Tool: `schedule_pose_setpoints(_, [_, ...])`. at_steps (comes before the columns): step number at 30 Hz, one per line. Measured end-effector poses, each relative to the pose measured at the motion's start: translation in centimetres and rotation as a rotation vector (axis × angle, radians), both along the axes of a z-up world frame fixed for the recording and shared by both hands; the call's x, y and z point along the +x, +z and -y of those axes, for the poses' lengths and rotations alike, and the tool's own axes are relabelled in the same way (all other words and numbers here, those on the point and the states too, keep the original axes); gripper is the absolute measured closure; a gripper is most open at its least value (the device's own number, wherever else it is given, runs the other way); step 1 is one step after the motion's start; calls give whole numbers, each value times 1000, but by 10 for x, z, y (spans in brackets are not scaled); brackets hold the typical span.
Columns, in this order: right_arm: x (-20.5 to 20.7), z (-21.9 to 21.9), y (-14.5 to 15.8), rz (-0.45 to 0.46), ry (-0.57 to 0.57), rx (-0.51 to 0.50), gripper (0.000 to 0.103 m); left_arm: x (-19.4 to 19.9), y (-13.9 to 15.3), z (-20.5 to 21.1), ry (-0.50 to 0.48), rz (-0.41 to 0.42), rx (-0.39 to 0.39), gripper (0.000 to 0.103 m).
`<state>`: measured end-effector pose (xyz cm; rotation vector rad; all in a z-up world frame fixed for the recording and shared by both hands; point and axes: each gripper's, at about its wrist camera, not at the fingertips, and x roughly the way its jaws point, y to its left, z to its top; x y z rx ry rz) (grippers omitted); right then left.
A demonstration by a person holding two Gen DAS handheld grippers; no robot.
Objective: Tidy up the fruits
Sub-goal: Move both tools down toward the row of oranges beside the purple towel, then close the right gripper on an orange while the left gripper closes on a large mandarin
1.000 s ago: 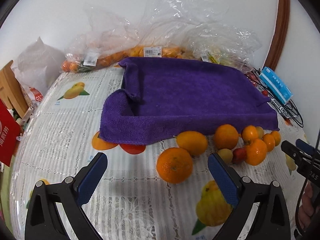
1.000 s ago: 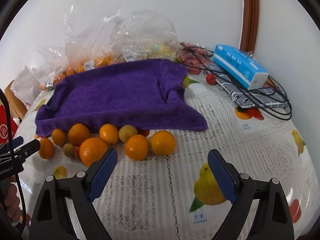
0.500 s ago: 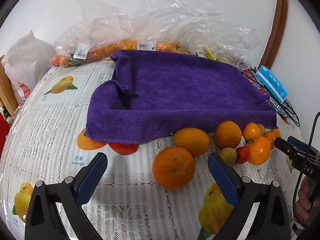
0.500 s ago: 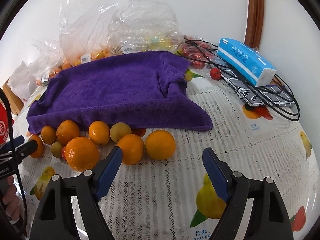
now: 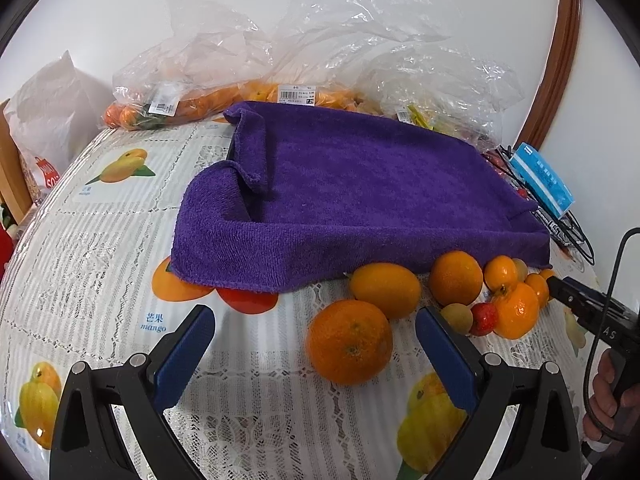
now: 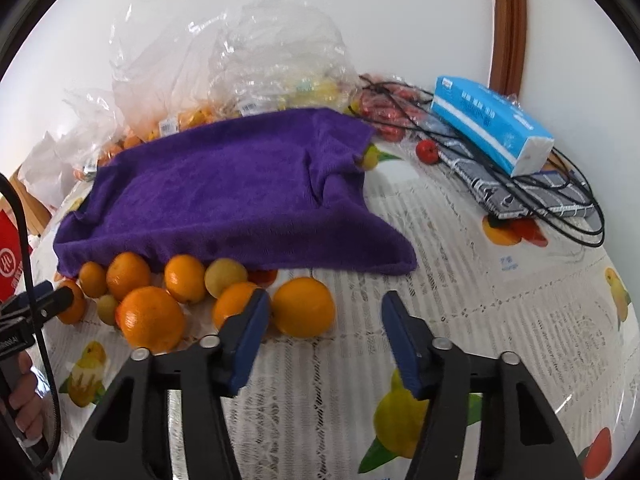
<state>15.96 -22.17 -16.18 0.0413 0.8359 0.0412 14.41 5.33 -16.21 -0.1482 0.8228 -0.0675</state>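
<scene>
The right gripper (image 6: 322,320) jaws were closing, unclamped, around the rightmost orange (image 6: 303,307); left gripper (image 5: 314,344) released. Next: clamp, lift.

Both the left gripper (image 5: 314,346) and the right gripper (image 6: 322,328) have black triangular-cutout arms, silver screws and blue pads (image 5: 182,356). A black cable (image 6: 24,248) trails from each handle, marked with white letters.
</scene>
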Motion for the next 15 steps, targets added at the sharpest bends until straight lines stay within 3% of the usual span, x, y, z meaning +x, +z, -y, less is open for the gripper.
schedule_pose_setpoints(10, [15,-6,-11,-15,24,-28,47,2,-3,0,-3,-10,-15,2])
schedule_pose_setpoints(15, [20,-3,-16,-38,21,-16,52,7,-8,3,-7,-44,-7,6])
